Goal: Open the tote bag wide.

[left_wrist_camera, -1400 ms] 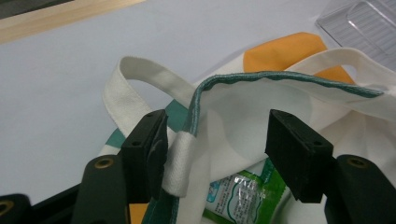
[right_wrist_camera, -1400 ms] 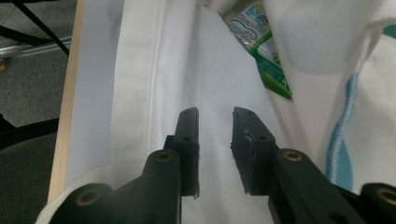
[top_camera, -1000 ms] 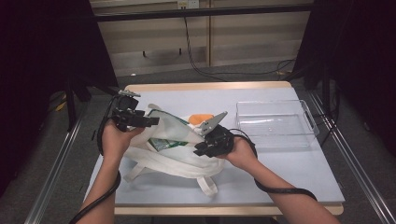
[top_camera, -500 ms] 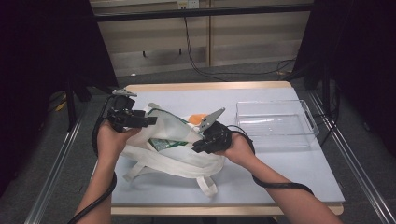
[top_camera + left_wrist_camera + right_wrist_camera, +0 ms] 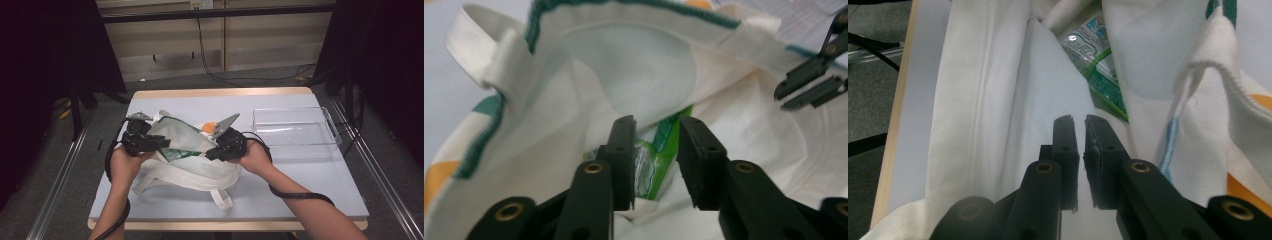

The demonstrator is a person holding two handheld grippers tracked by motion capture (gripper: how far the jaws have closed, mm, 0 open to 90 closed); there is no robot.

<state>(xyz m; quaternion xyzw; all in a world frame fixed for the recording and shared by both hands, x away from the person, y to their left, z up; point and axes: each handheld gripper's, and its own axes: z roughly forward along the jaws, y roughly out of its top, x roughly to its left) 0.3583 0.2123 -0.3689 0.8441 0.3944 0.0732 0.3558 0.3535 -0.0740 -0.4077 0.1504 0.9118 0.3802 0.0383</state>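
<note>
A white tote bag (image 5: 190, 167) with green trim and orange patches lies crumpled on the pale table (image 5: 310, 185). Its mouth is held wide between my two grippers. Inside it lies a green printed packet (image 5: 180, 152). My left gripper (image 5: 162, 143) reaches into the mouth from the left. Its jaws have just been closing and still stand apart (image 5: 656, 125), with the packet (image 5: 655, 155) in the gap between them. My right gripper (image 5: 211, 151) is at the bag's right side. Its jaws (image 5: 1078, 120) have just been closing to a thin slit, pinched on a fold of the bag's white cloth (image 5: 973, 100).
A clear plastic tray (image 5: 295, 150) stands to the right of the bag, close to my right hand. The bag's loose straps (image 5: 220, 197) trail toward the front edge. Black cables run from both grippers along the person's forearms. Metal rails flank the table.
My left gripper has come down and nearer to the bag's mouth, and its jaws have narrowed. The right gripper has stayed at the bag's right side.
</note>
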